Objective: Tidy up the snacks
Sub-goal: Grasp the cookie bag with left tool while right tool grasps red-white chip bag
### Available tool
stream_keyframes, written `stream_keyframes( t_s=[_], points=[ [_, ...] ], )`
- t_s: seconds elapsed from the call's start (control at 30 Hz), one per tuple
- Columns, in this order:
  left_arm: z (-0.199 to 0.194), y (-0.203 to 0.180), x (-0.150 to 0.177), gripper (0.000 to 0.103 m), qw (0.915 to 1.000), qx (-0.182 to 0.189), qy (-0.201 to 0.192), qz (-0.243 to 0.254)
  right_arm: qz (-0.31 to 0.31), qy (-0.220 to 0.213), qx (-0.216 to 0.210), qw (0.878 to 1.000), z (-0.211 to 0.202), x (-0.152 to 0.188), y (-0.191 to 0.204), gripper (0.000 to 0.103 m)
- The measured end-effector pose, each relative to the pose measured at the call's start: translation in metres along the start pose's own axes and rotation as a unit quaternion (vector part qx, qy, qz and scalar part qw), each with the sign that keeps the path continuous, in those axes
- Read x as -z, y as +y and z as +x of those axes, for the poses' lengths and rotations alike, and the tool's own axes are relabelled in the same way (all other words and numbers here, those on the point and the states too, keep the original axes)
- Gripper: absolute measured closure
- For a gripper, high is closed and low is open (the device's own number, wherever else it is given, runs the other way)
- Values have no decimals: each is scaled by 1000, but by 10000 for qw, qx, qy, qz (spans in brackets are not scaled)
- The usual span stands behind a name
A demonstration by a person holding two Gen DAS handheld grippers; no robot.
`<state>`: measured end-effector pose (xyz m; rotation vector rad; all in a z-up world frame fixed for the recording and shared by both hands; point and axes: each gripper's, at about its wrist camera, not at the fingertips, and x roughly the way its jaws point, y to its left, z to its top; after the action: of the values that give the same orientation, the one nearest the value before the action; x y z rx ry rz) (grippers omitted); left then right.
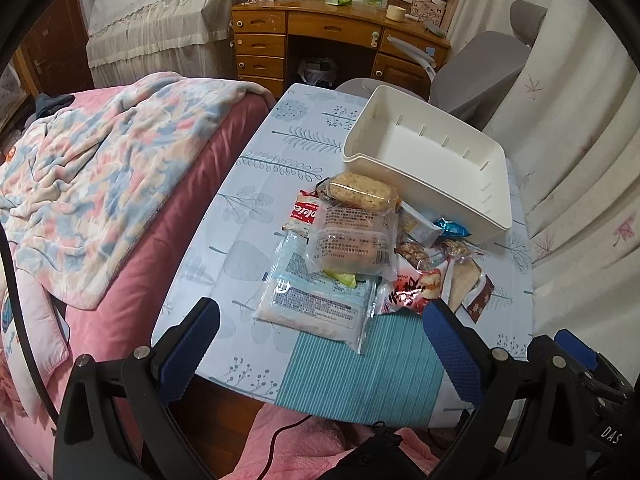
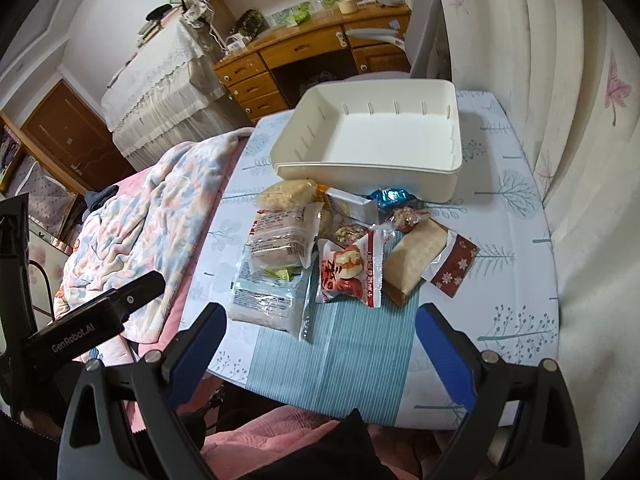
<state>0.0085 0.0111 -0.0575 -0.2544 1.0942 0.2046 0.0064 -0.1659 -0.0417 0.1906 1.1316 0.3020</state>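
A pile of wrapped snacks (image 1: 352, 248) lies on the small table, in front of an empty white plastic bin (image 1: 432, 156). The pile holds a clear bag of white crackers (image 1: 316, 300), a red-and-white packet (image 2: 352, 272), a brown pastry pack (image 2: 412, 264) and a blue candy (image 2: 390, 196). The bin also shows in the right wrist view (image 2: 372, 140). My left gripper (image 1: 320, 344) is open and empty, near the table's front edge. My right gripper (image 2: 320, 340) is open and empty, also short of the pile.
The table wears a pale leaf-print cloth (image 1: 280, 152) with a teal striped mat (image 2: 332, 360) at the front. A bed with a floral blanket (image 1: 100, 184) is to the left. A curtain (image 2: 580, 120) hangs on the right. A wooden desk (image 1: 332, 40) and grey chair (image 1: 480, 68) stand behind.
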Motion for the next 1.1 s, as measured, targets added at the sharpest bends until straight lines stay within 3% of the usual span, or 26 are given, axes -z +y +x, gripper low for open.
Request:
stream_keyframes(
  t_s=[0.33, 0.5, 0.73, 0.97, 1.1],
  points=[
    [61, 4, -39, 2, 9971, 188, 716, 179, 720, 665, 211, 9950, 55, -22, -12, 7],
    [102, 1, -58, 2, 9912, 331, 1240, 322, 1130, 1234, 483, 9847, 94, -27, -17, 7],
    [170, -11, -77, 2, 9747, 616, 2083, 534, 1705, 2034, 733, 9613, 153, -22, -27, 7],
    [227, -26, -84, 2, 9546, 738, 2830, 561, 1942, 2303, 879, 9495, 192, -18, -30, 7],
    [251, -35, -85, 2, 9483, 634, 3048, 615, 1982, 2372, 1045, 9453, 210, -15, -30, 7]
  ],
)
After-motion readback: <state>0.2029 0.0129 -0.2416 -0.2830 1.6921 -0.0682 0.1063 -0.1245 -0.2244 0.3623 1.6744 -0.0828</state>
